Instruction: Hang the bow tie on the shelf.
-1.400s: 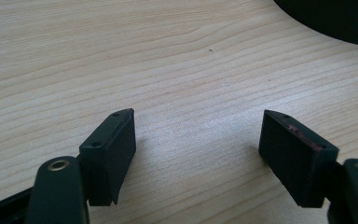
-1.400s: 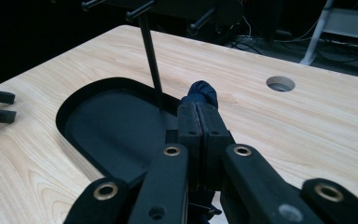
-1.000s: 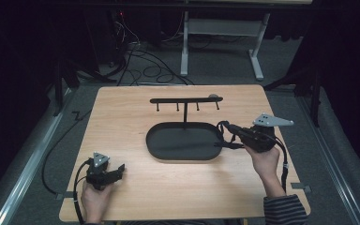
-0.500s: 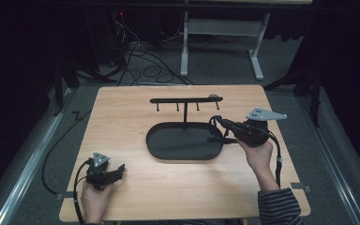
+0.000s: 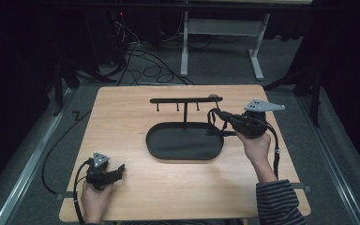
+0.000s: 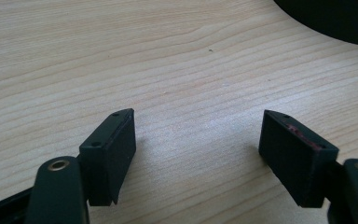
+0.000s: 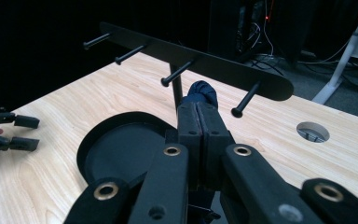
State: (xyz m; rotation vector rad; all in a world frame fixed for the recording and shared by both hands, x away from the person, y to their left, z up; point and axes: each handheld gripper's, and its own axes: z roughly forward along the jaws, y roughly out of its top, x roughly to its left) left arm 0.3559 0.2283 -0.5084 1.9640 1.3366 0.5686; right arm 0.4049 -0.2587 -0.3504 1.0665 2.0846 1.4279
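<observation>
Rack (image 5: 185,100) w/ pegs stands mid tabletop (image 5: 122,117), toward far edge; its tray base (image 5: 183,143) lies just nearer. Right hand-held gripper (image 5: 214,112) at rack's right end, above tray's right rim. Left hand-held gripper (image 5: 120,169) rests near tabletop's near-left corner, well apart from tray.

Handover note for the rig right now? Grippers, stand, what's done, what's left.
Right gripper: shut on a dark blue loop, raised beside the hook stand, near its right-end peg.
Left gripper: open, holding nothing, low over the table at the near left.
Stand: upright on its oval tray, all four pegs bare.
Done: loop picked up.
Left: probably hang it on a peg, then release.
</observation>
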